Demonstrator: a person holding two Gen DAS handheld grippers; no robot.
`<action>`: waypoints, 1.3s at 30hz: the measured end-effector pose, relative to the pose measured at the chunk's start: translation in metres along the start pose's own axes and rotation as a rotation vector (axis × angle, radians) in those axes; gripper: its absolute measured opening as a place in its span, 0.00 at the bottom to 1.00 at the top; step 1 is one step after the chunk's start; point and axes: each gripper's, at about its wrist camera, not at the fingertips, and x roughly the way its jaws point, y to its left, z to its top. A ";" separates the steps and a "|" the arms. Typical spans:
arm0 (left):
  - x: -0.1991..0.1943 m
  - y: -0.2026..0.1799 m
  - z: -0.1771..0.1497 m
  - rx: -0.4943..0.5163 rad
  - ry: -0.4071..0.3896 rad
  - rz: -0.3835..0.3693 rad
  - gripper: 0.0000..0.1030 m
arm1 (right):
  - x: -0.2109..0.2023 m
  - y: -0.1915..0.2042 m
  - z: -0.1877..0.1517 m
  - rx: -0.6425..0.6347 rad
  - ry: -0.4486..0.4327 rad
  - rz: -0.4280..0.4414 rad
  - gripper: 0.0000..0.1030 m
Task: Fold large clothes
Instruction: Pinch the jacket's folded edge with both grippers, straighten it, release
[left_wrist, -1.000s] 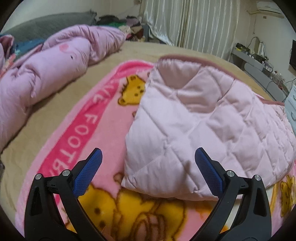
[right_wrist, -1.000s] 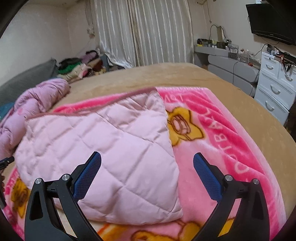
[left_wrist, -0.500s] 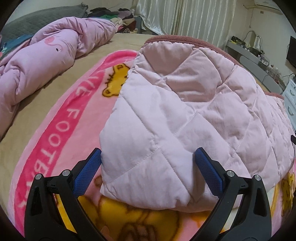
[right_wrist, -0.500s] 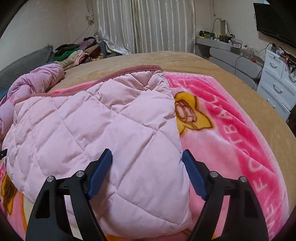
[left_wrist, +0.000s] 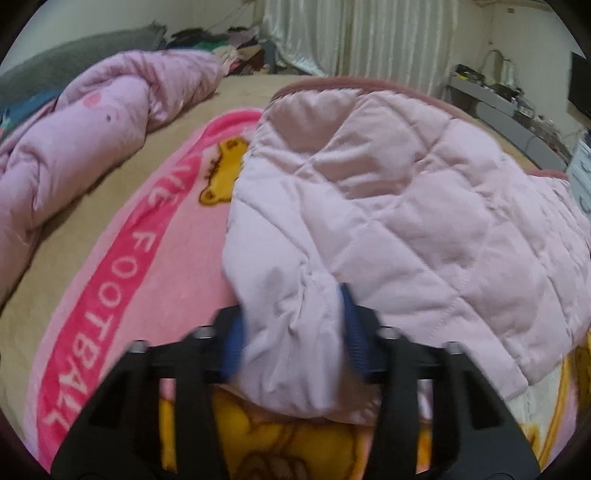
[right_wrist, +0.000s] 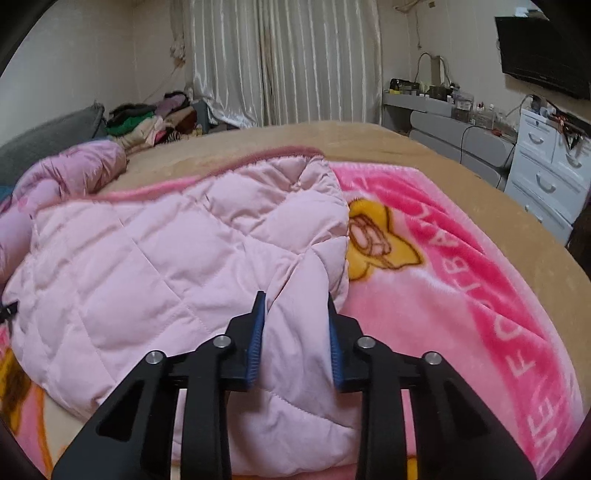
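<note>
Quilted pink jacket (right_wrist: 159, 266) lies mid-frame on the cartoon blanket (right_wrist: 461, 295), already partly folded. We find left gripper (left_wrist: 291, 332) and right gripper (right_wrist: 295, 332) each pinching a near corner; we judge further folding remains.

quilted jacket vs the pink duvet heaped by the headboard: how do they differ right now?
The quilted jacket is pale pink with diamond stitching; the duvet is a deeper lilac pink with small printed marks. The quilted jacket lies fairly flat on the cartoon blanket; the duvet is bunched in a long heap on the tan bedcover. The left gripper and right gripper pinch the quilted jacket; nothing holds the duvet. Both are puffy.
</note>
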 end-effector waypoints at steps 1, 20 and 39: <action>-0.004 -0.002 0.002 0.011 -0.013 0.000 0.19 | -0.004 0.000 0.004 0.003 -0.015 0.005 0.24; 0.000 -0.018 0.092 0.040 -0.137 0.039 0.14 | 0.039 0.006 0.089 0.043 -0.098 -0.091 0.19; 0.076 -0.013 0.071 0.037 0.003 0.046 0.24 | 0.114 -0.005 0.028 0.078 0.087 -0.168 0.25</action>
